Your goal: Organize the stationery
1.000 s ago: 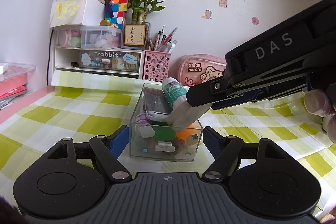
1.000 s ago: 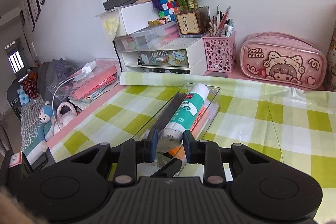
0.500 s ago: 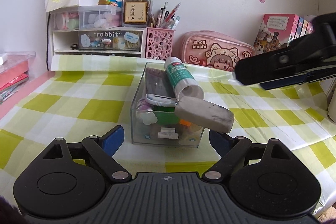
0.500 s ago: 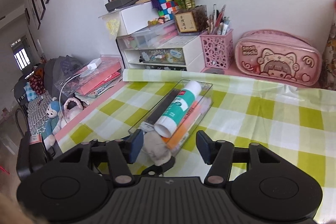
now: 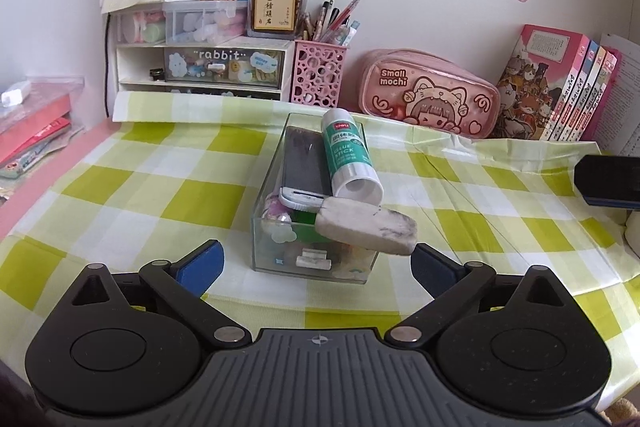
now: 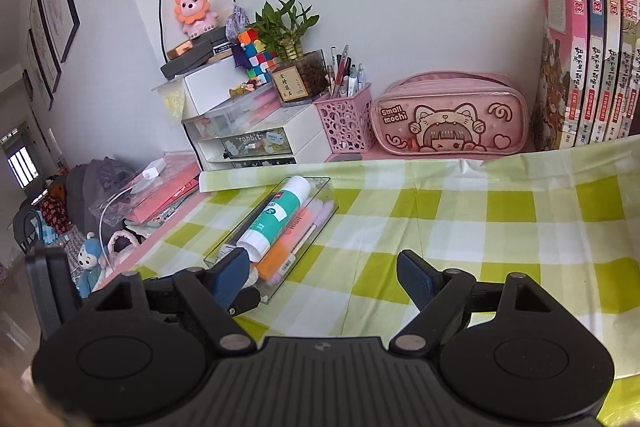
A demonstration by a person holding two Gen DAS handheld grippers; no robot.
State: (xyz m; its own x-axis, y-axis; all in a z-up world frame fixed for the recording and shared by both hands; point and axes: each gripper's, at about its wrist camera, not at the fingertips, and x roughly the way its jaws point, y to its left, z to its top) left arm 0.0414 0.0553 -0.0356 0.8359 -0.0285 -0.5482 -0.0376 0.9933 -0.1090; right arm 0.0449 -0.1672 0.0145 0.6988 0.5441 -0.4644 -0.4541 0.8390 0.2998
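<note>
Seen from the left gripper (image 5: 316, 259), its two blue-padded fingers are spread wide and hold nothing. Just ahead of them, between the fingertips' line and slightly beyond, a smudged grey-white eraser (image 5: 366, 230) lies across the near right corner of a clear plastic box (image 5: 280, 259), its right end overhanging the rim. The eraser looks light, slightly soft and grippy, so it would likely take a gentle pinch across its short sides; as it sits, a nudge could probably tip it off the corner. Behind it, resting slantwise on the box's contents, is a glue stick (image 5: 349, 157) with a green label: light, stiff, smooth and round, so apt to roll, and best taken across the middle of its barrel. A flat dark case (image 5: 303, 163) lies to its left. The right gripper (image 6: 322, 273) is also wide open and empty, with the box ahead and to its left; its left pad partly hides the near end of the box. Farther off, against the wall, stand a pink pen holder (image 5: 319, 79) and a pink pencil case (image 5: 430, 95).
</note>
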